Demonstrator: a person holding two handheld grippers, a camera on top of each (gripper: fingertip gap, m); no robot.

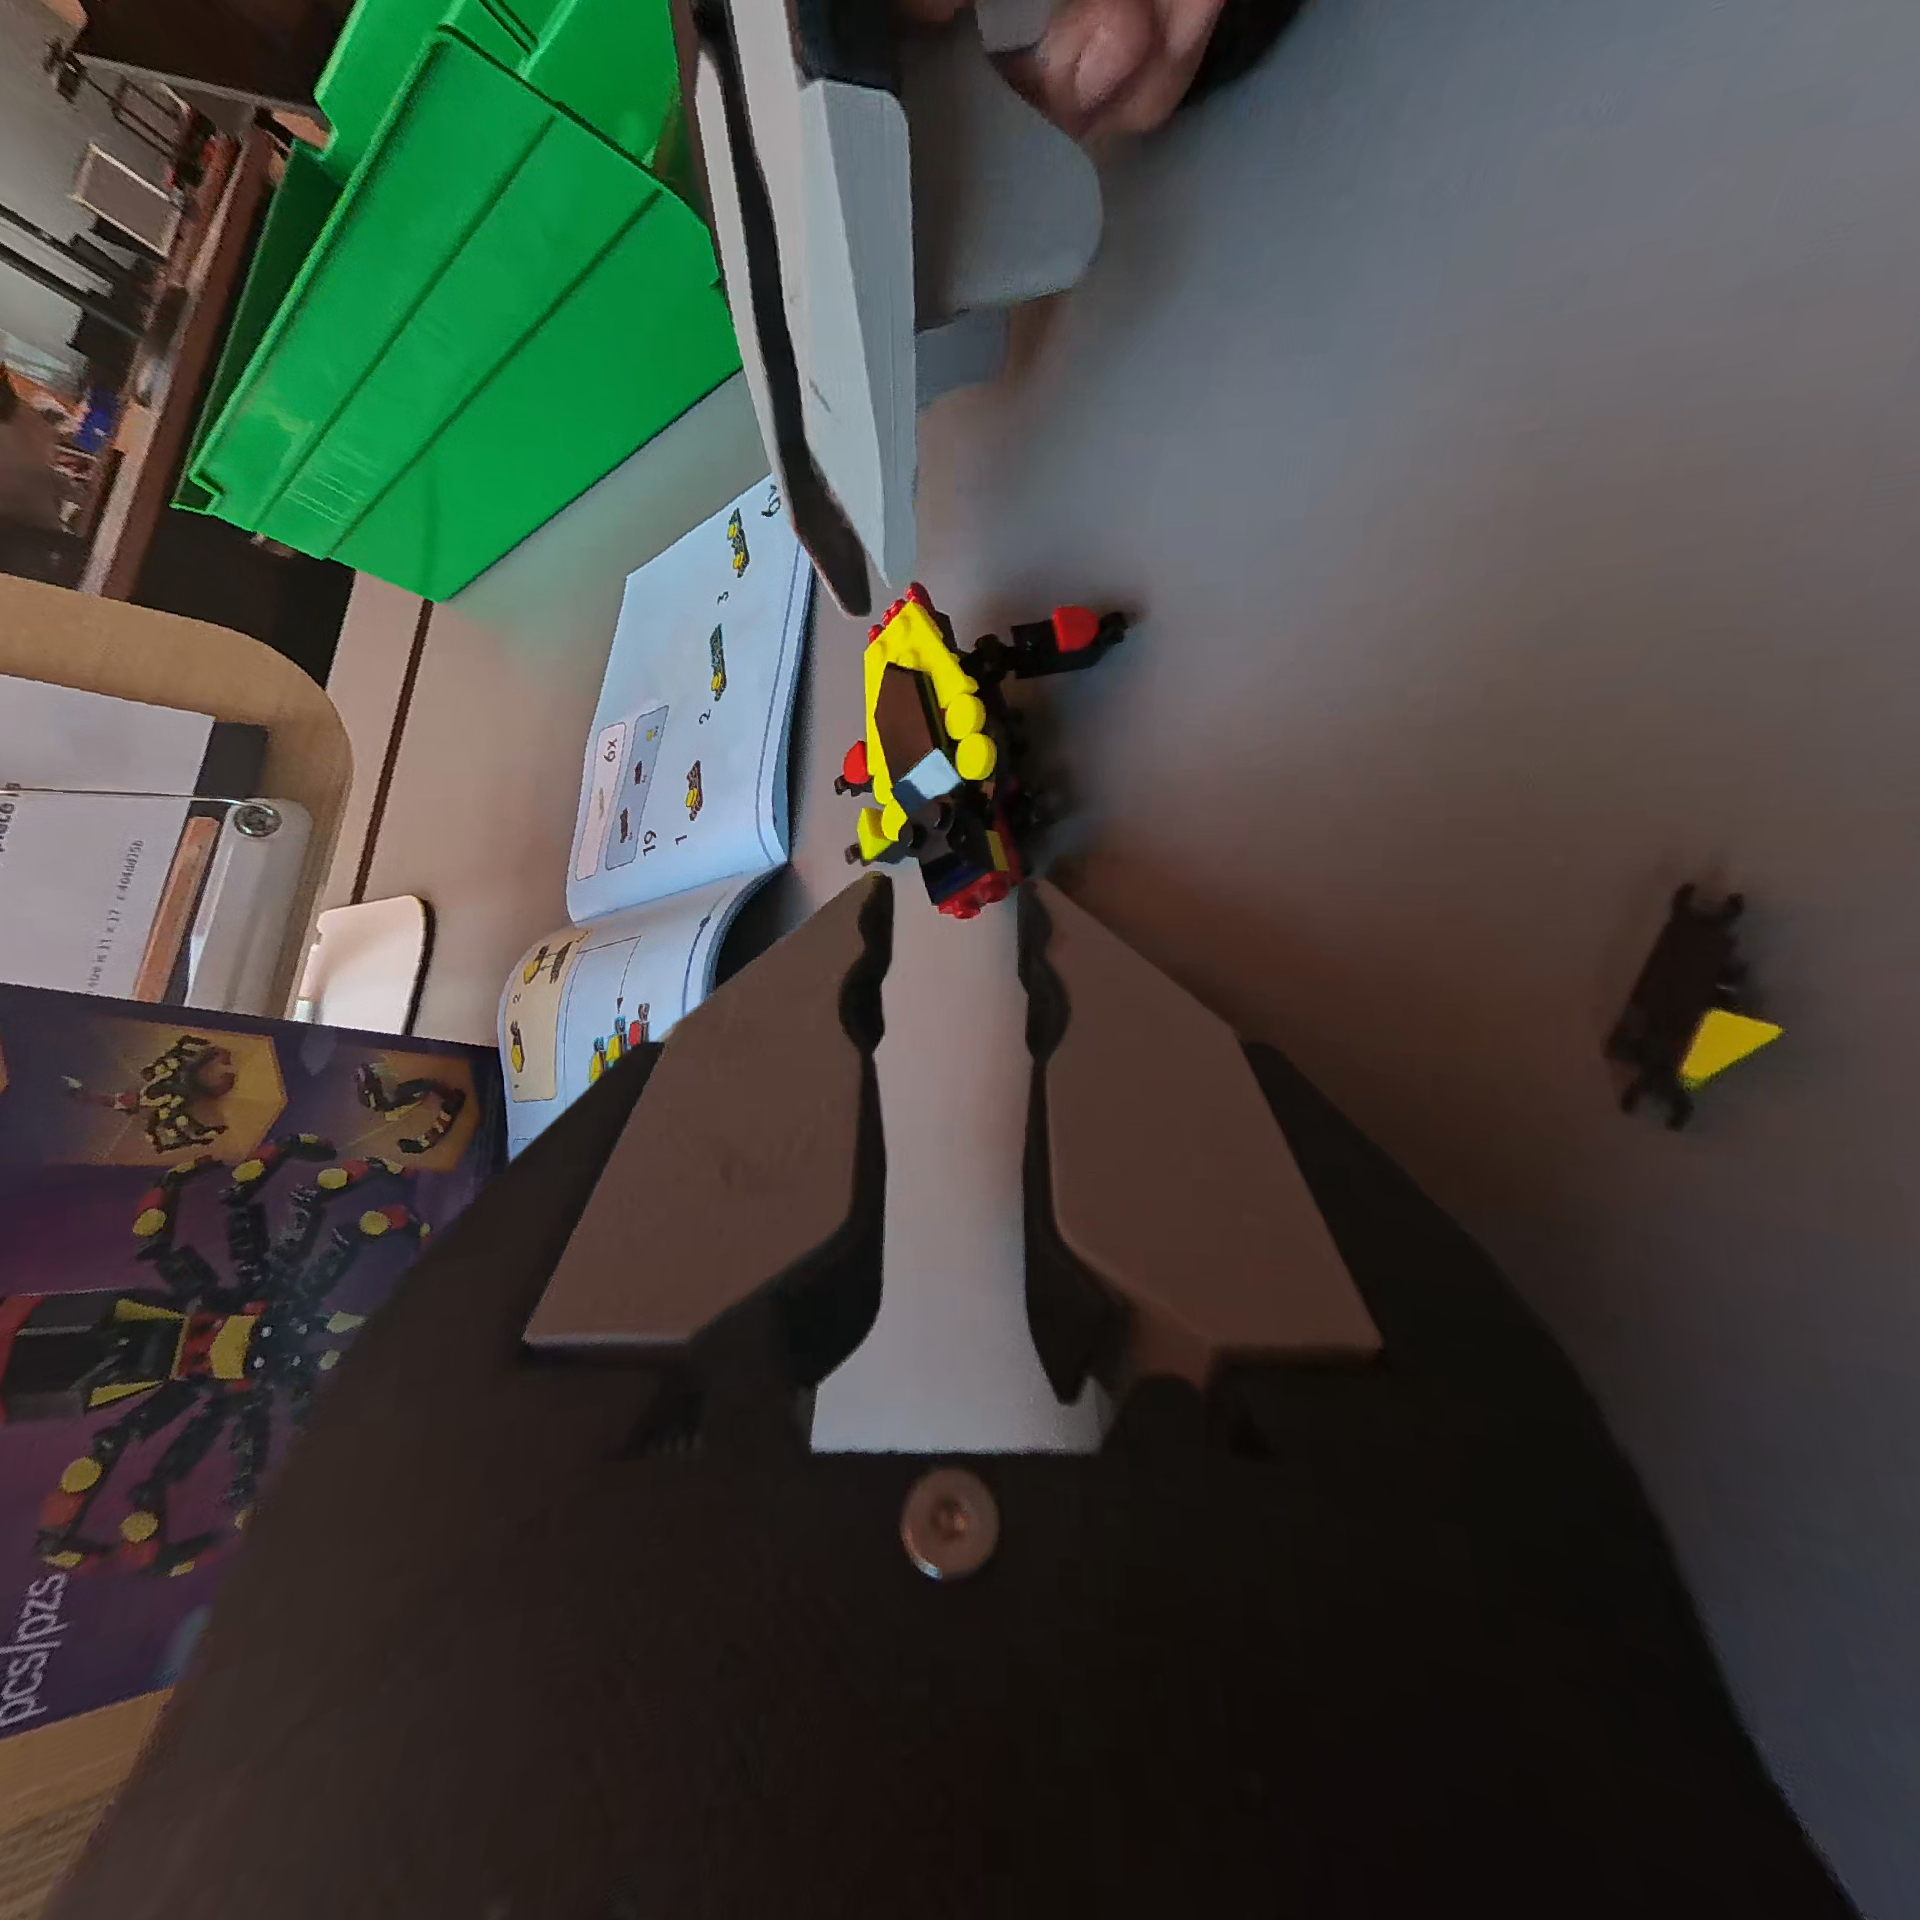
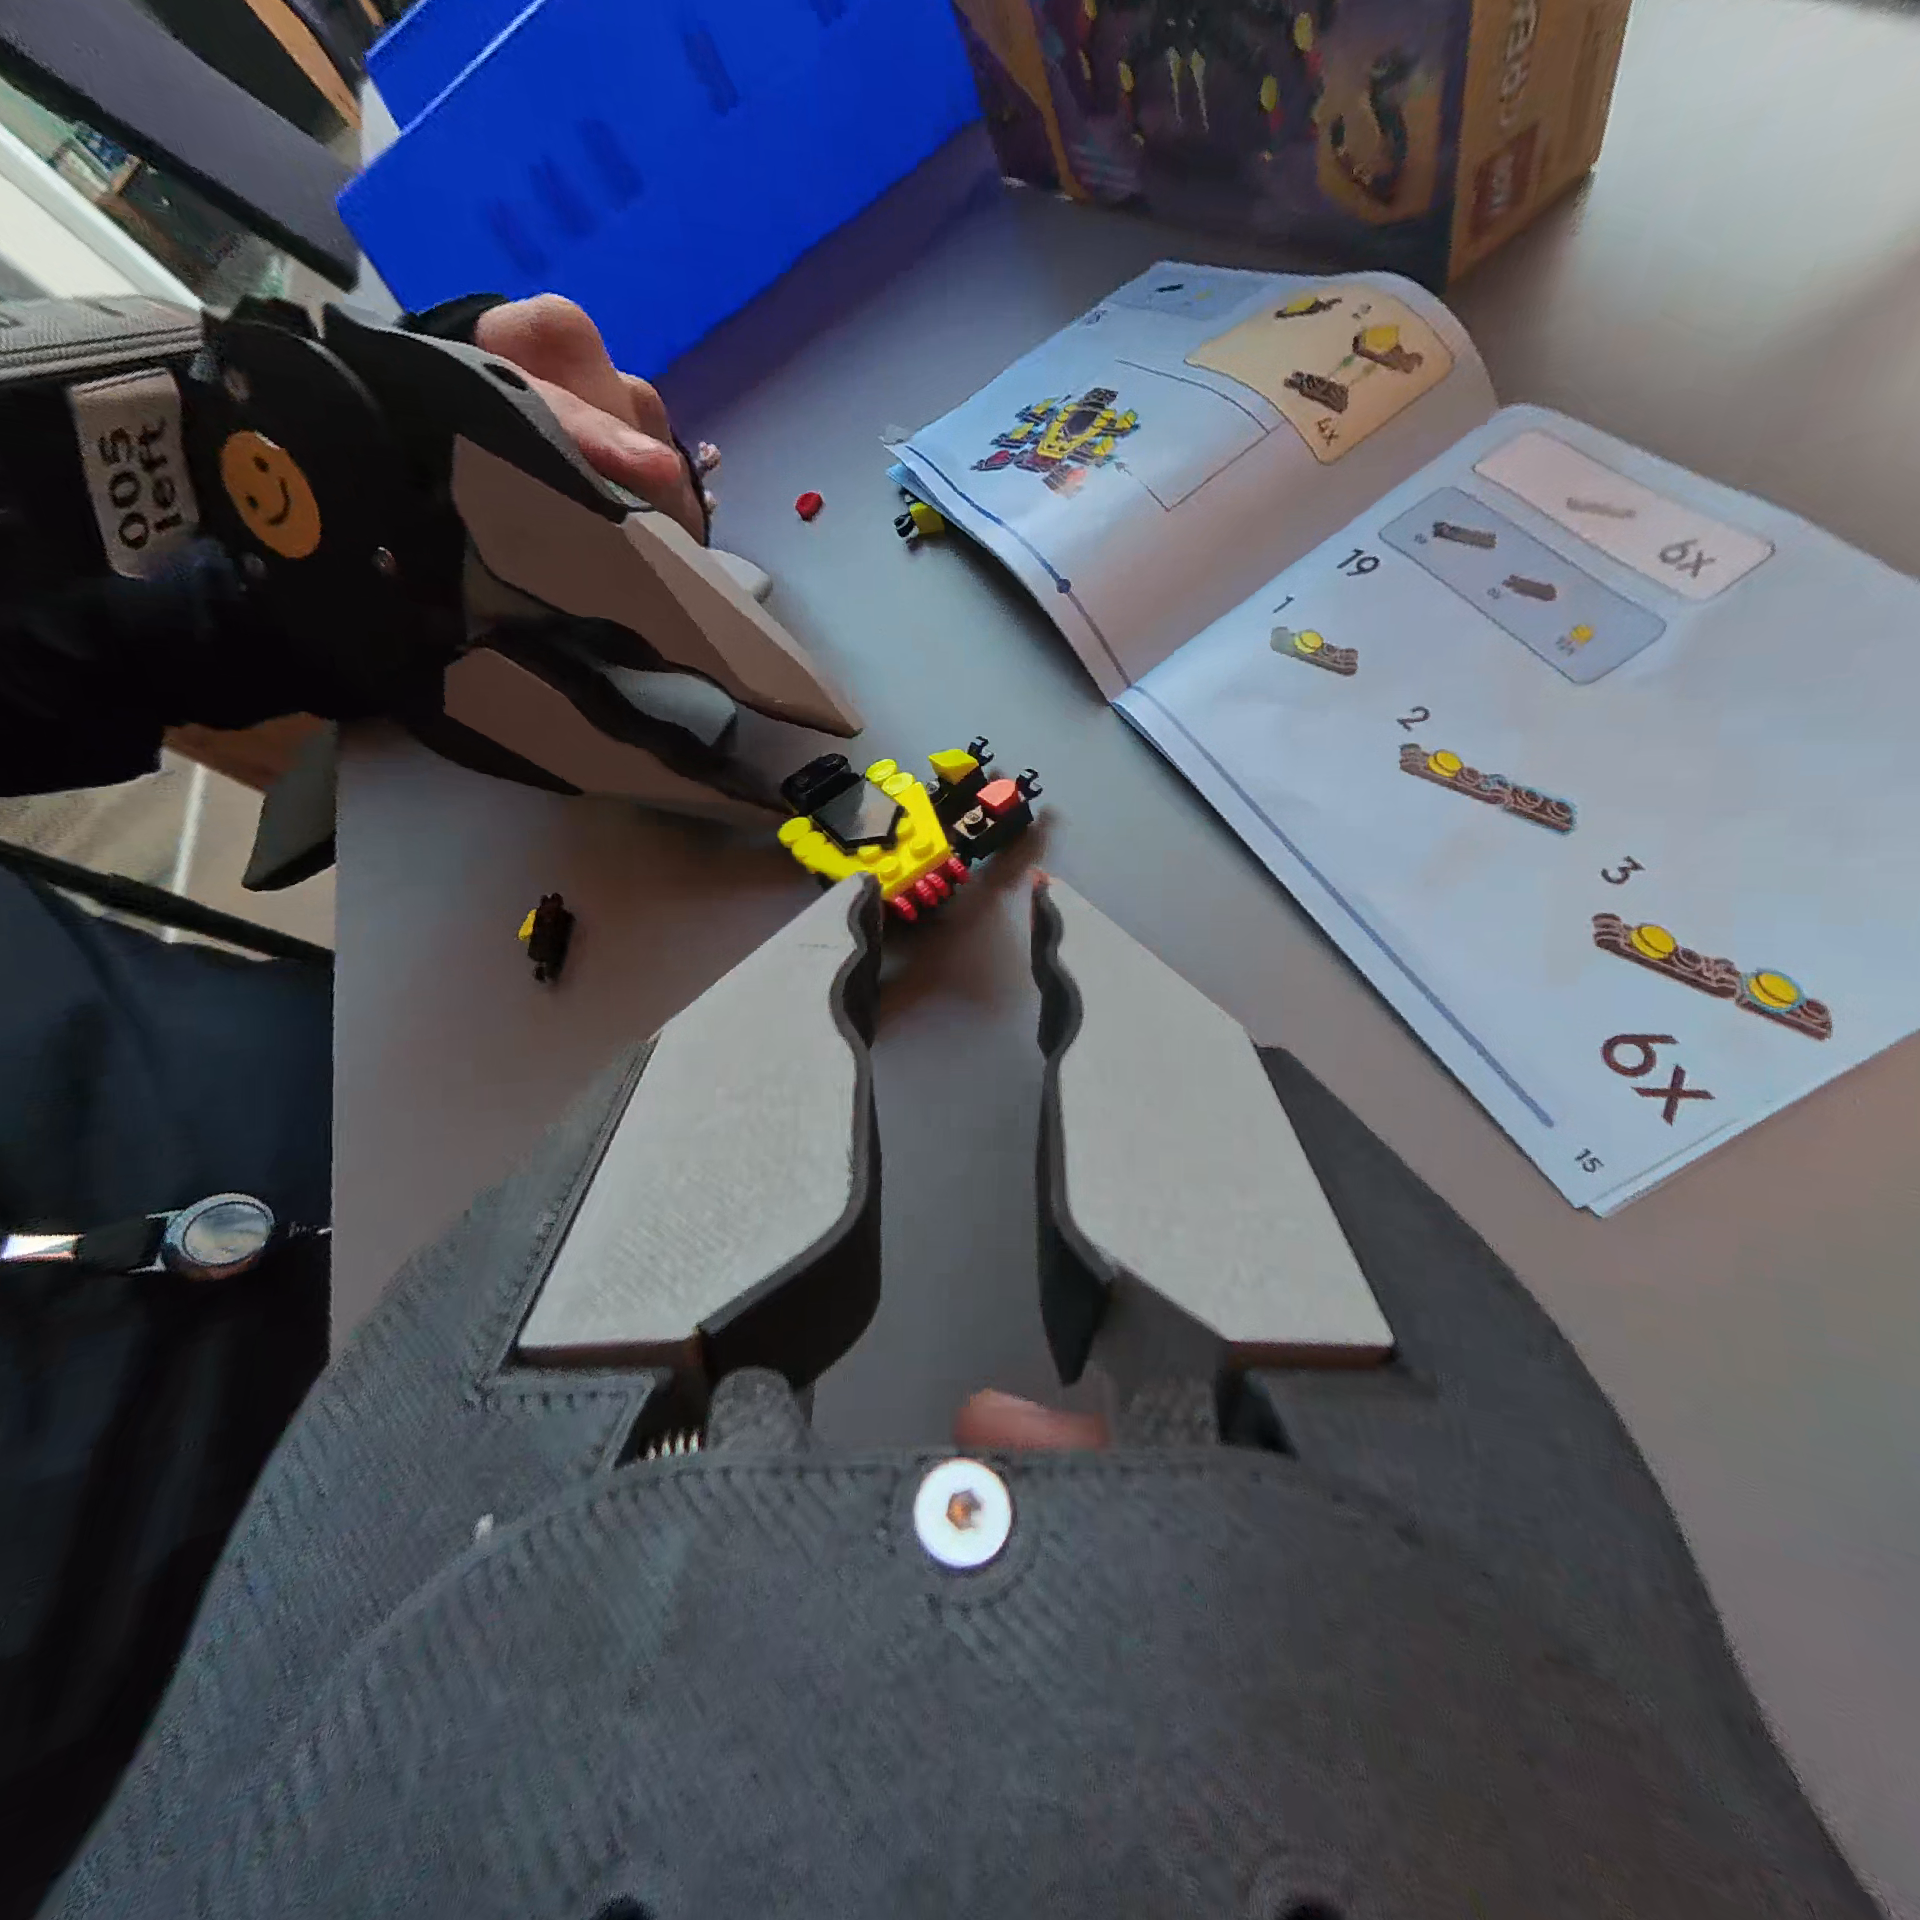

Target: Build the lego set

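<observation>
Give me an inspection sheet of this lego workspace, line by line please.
Surface: grey table, mostly bare.
Job's things: partly built yellow, black and red lego model standing on the table; open instruction booklet beside it; small dark and yellow subassembly lying apart; loose red piece.
Clutter: lego box, blue bin, green bins.
Grippers: left tool and right tool both open, close on either side of the model, gripping nothing.
Cables: nothing seen.
Surroundings: person's hand on the left tool.

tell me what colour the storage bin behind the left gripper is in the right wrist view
Blue; the storage bin shows best in the right wrist view.
</observation>
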